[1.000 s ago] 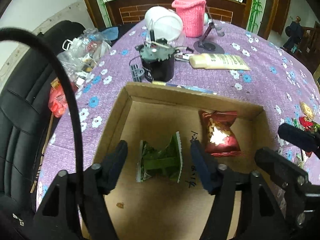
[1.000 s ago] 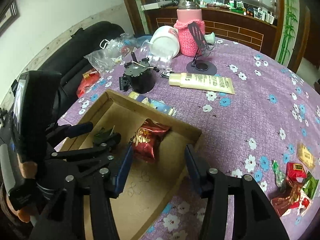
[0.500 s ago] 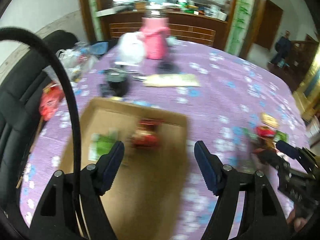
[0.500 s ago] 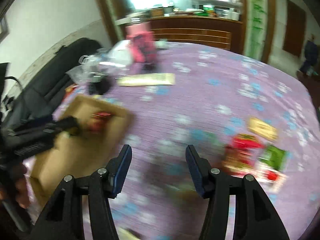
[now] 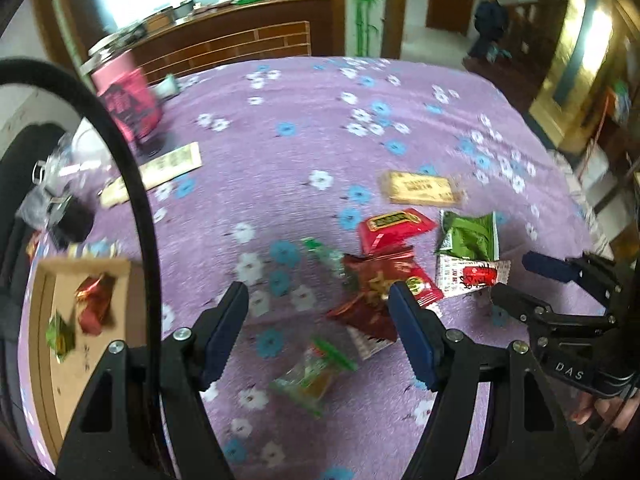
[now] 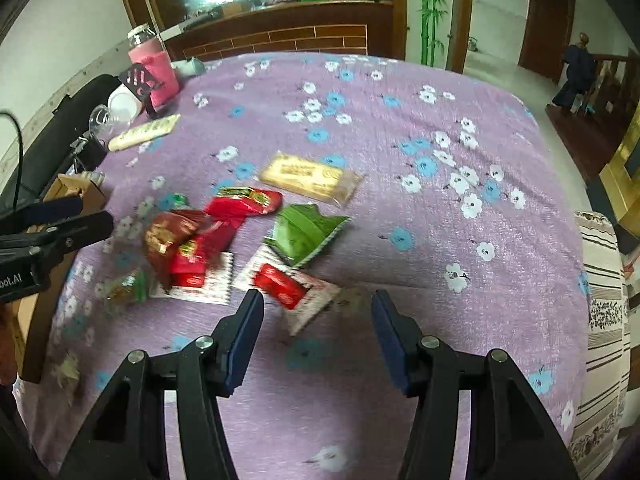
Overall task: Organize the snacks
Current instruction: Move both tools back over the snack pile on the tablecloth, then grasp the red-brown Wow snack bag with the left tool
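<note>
Early days yet, by the look of it. Two snacks already in the box (image 5: 44, 300) at the desk's (image 5: 320, 120) left edge: a red pack (image 5: 94, 304) and a green pack (image 5: 60, 334). Plenty left: a loose pile (image 6: 224, 240) out on the purple cloth, well apart from the box, with red wrappers, a green pouch (image 6: 306, 232), a white-and-red pack (image 6: 288, 286), a tan bar (image 6: 310, 176) and a small clear-wrapped sweet (image 5: 316, 372). Left claw (image 5: 318, 320) apart, nothing between the pads, poised over the near side of the pile. Right claw (image 6: 316, 328) also apart and empty, just short of the white-and-red pack. Next in line, probably: a grab from the pile with each claw, then a carry across to the box. Roughly a fifth done, at a guess.
</note>
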